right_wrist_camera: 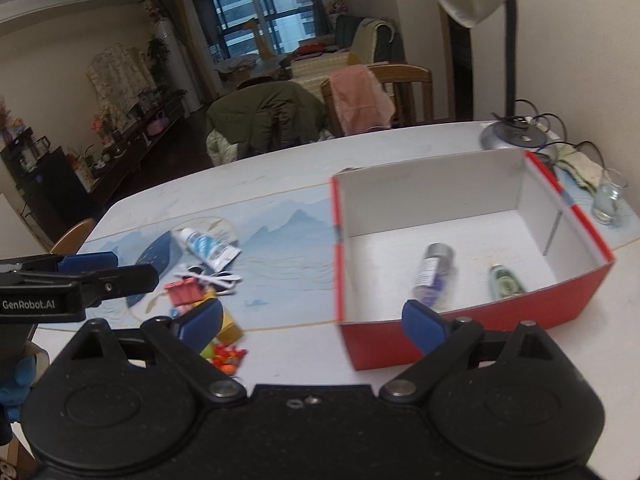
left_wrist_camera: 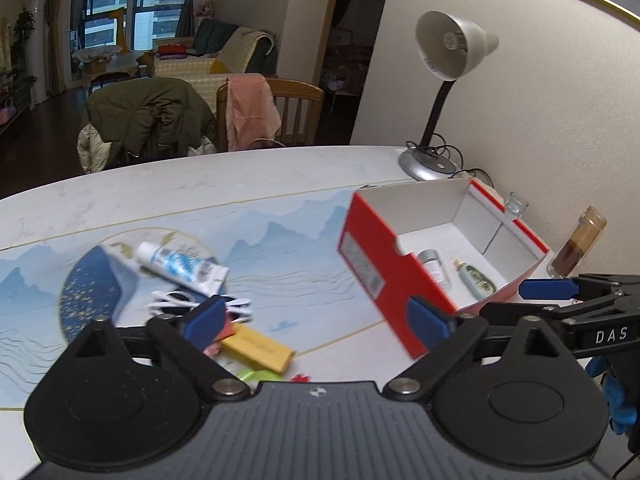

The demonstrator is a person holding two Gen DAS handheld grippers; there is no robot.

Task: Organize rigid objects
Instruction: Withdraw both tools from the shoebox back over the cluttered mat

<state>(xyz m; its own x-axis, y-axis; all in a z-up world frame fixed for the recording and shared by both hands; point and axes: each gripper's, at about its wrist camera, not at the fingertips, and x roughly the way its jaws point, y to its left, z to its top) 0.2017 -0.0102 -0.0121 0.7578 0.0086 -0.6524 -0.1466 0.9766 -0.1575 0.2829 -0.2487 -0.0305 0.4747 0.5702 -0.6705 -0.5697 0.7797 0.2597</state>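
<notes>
A red cardboard box [left_wrist_camera: 372, 268] [right_wrist_camera: 560, 304] with a white inside stands open on the table at the right. In it lie a small labelled bottle [right_wrist_camera: 434, 270] and a green tube [right_wrist_camera: 506, 282]. Left of the box is a loose pile: a white and blue tube [left_wrist_camera: 180, 266], a white cable [left_wrist_camera: 176, 302], a yellow box [left_wrist_camera: 260, 350], a red item [right_wrist_camera: 184, 292] and small orange pieces [right_wrist_camera: 226, 356]. My left gripper [left_wrist_camera: 316, 322] is open and holds nothing, above the table between pile and box. My right gripper [right_wrist_camera: 312, 325] is open too, with nothing in it, at the box's near left corner.
A desk lamp [left_wrist_camera: 436, 160] stands behind the box by the wall. A drinking glass [right_wrist_camera: 608, 200] and a brown jar [left_wrist_camera: 576, 244] stand right of the box. Chairs draped with coats [left_wrist_camera: 148, 120] line the table's far edge. A dark blue packet [left_wrist_camera: 96, 284] lies left of the pile.
</notes>
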